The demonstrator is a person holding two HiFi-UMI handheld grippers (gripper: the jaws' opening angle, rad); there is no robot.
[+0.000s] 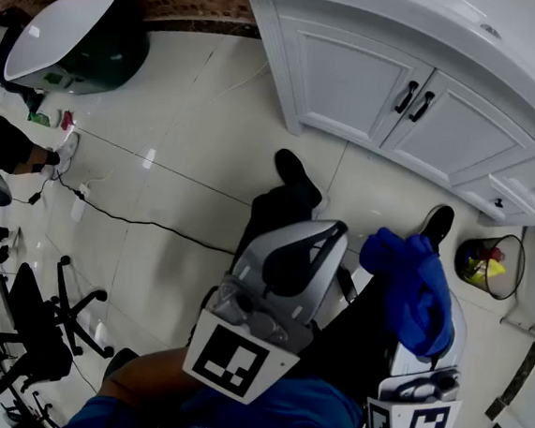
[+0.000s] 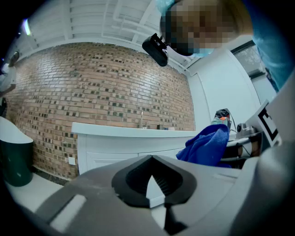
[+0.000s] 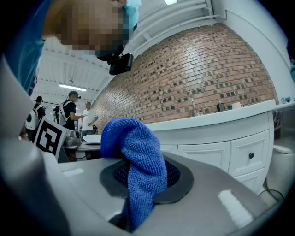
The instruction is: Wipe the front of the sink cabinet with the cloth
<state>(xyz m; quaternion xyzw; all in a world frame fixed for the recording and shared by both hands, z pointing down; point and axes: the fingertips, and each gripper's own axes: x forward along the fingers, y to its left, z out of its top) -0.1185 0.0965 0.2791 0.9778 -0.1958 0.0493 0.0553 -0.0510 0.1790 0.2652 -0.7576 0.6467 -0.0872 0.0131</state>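
Between right tongs (image 3: 146, 180) — blue cloth (image 3: 133, 145) pinched, bunched above tips | left tongs (image 2: 154, 185) — pressed together, apart from cloth

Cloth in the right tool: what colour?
The cloth is solid blue, with no pattern. It shows best in the right gripper view.

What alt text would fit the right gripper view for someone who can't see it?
The right gripper is shut on a blue cloth that bunches up above its jaws. Behind it stands the white sink cabinet against a brick wall, apart from the cloth.
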